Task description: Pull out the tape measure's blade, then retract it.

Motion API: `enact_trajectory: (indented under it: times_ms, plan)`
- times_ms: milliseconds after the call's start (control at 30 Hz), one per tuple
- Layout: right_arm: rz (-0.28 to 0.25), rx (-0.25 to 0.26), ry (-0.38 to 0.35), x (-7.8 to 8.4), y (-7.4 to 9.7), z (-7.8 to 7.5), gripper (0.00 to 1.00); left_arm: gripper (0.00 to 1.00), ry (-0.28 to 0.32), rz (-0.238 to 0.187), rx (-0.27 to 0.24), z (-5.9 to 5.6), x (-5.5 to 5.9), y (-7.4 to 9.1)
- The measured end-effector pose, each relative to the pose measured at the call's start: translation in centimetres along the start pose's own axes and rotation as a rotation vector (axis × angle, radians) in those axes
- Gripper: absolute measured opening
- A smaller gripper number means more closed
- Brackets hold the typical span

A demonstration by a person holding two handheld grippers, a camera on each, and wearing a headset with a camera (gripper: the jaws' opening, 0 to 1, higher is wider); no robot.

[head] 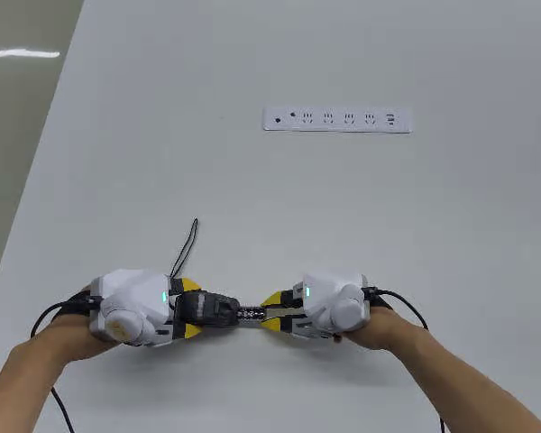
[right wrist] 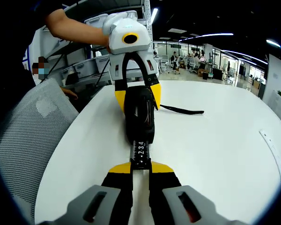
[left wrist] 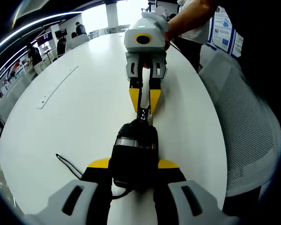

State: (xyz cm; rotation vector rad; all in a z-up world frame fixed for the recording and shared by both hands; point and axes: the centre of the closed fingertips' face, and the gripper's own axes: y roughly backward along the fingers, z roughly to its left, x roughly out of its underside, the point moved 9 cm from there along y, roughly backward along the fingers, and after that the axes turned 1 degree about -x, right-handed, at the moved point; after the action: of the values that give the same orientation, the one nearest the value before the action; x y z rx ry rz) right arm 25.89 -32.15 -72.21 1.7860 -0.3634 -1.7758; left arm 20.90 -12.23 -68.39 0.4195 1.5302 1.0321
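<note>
My left tongs (head: 192, 309) grip the tape measure (head: 215, 309) at the near side of the desk (head: 343, 225) — my right tongs (head: 275, 314) are closed on its blade (head: 250, 315), a short piece drawn out. Farther away lies a power strip (head: 336, 119).

Open-plan office: long white table (head: 252, 180), mesh chair (right wrist: 33, 136), ceiling strip lights (right wrist: 215, 35) (people (left wrist: 61, 46) at distant desks).

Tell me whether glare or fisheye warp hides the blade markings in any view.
Right gripper view: the blade is sharp, numerals legible, no glare; fisheye bows the table edge. Left gripper view: a small glint on the tape measure, blown-out light behind. Head view: even light, soft shadows, markings too small to read.
</note>
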Motion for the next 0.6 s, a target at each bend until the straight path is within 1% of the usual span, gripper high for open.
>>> enact_trajectory:
  times_ms: [600]
  plan:
    - [0.012,0.006,0.001,0.8,1.4,0.2,0.1,0.3,0.001,0.008,-0.003,-0.1,-0.1,-0.1]
